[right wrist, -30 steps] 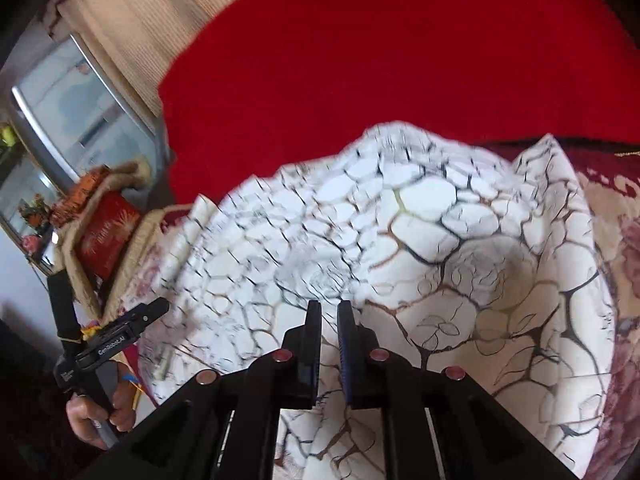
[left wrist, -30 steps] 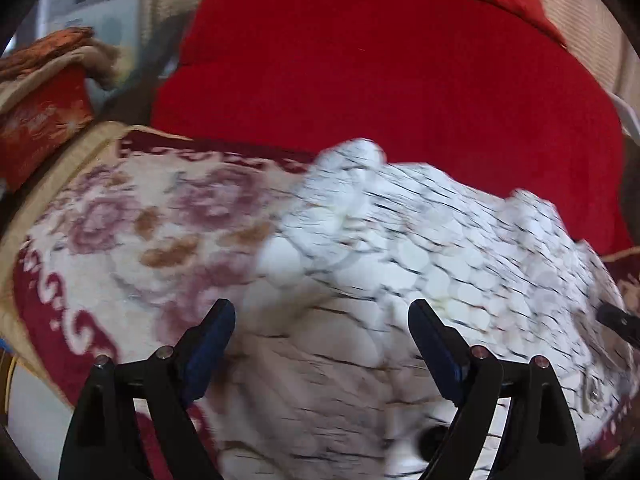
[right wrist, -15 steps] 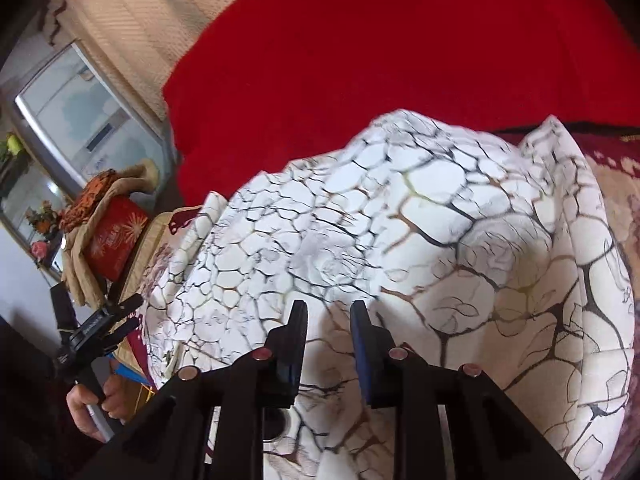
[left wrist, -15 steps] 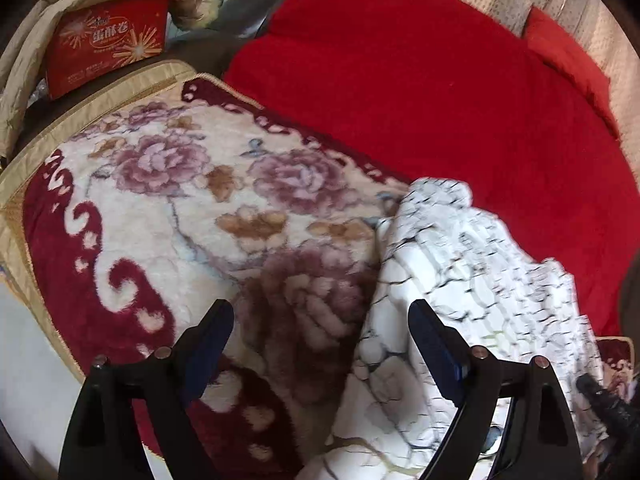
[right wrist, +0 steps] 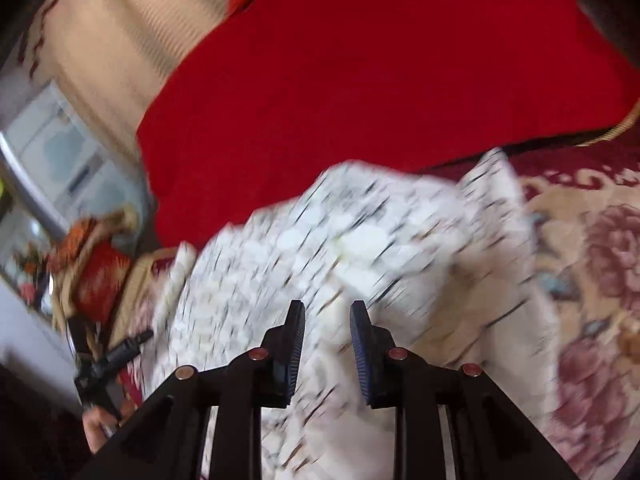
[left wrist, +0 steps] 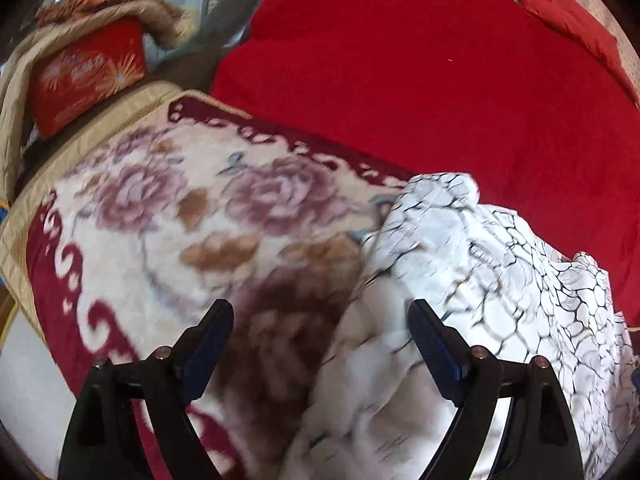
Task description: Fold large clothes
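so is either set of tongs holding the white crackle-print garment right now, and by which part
Nothing is held. The left tongs are wide open and the right tongs are parted, both over the white crackle-print garment.

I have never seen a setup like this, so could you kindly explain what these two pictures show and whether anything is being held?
No robot here: a person holds a two-finger tool in each hand, each carrying a fisheye camera that looks along its fingers. One picture comes from the left gripper, the other from the right gripper. The black prongs with blue pads are the fingers. Before both lies a white garment with a dark crackle print, rumpled on a floral blanket, with a red cover behind. Both pairs of fingers stand apart and grip nothing, the left much wider. The right view also shows the left tool in the person's hand.
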A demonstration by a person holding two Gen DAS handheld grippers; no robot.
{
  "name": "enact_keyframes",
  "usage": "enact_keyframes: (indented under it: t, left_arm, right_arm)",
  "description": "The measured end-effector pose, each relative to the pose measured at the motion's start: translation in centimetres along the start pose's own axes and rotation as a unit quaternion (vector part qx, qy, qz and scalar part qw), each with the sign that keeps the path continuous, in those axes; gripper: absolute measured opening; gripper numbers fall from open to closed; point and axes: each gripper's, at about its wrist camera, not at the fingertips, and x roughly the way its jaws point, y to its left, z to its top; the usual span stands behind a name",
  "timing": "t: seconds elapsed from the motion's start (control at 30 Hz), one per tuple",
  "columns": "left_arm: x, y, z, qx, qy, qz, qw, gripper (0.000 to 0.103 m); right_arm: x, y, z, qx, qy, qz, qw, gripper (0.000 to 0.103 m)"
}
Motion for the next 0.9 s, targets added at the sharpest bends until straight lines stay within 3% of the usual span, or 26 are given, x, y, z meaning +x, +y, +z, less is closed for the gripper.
enact_keyframes:
  t: [0.03, 0.07, 0.13, 0.2, 0.27, 0.43, 0.57, 0.67, 0.77, 0.9]
  left_arm:
    - [0.2, -0.8, 0.2, 0.010, -0.002, 0.005, 0.9999, 0.089]
    - [0.4, -1.6, 0.3, 0.022, -0.002, 0.011, 0.9997, 0.089]
    - [1.9, -3.5, 0.0, 0.060, 0.019, 0.037, 0.9973, 0.089]
    - [3.7, -4.7, -0.6, 0.088, 0.053, 0.056, 0.9931, 0.089]
    - [3.6, -4.6, -0.5, 0.083, 0.052, 0.054, 0.9938, 0.089]
    - [-0.1, -3.0, -0.7, 0.044, 0.027, -0.011, 0.9986, 0.089]
    - [-4.4, -1.5, -2.1, 0.031, 0.000, -0.052, 0.9982, 0.089]
    - [-6.6, 0.5, -3.8, -0.017, 0.004, -0.096, 0.9953, 0.089]
    - [-7.3, 3.2, -6.0, -0.094, 0.026, -0.144, 0.9847, 0.089]
    - [-5.5, 5.1, -7.0, -0.156, 0.065, -0.157, 0.9730, 0.089]
  right_arm:
    - [-0.2, -0.9, 0.4, 0.014, -0.006, -0.012, 1.000, 0.036]
    - [0.1, -1.6, 0.7, 0.028, -0.007, -0.029, 0.999, 0.054]
    - [0.6, -3.4, 0.9, 0.065, -0.010, -0.061, 0.996, 0.071]
    - [2.3, -5.1, 0.8, 0.095, 0.026, -0.070, 0.993, 0.071]
    - [2.8, -5.7, 0.9, 0.100, 0.041, -0.064, 0.992, 0.071]
    - [0.3, -4.1, 0.8, 0.066, -0.011, -0.046, 0.997, 0.071]
    - [-1.7, -1.6, 0.1, 0.029, -0.044, 0.006, 0.999, 0.071]
    - [-2.4, 0.5, -0.5, -0.016, -0.061, 0.028, 0.998, 0.071]
    - [-1.9, 2.0, -1.2, -0.041, -0.054, 0.040, 0.997, 0.067]
    - [-1.1, 2.8, -2.1, -0.053, -0.034, 0.044, 0.997, 0.063]
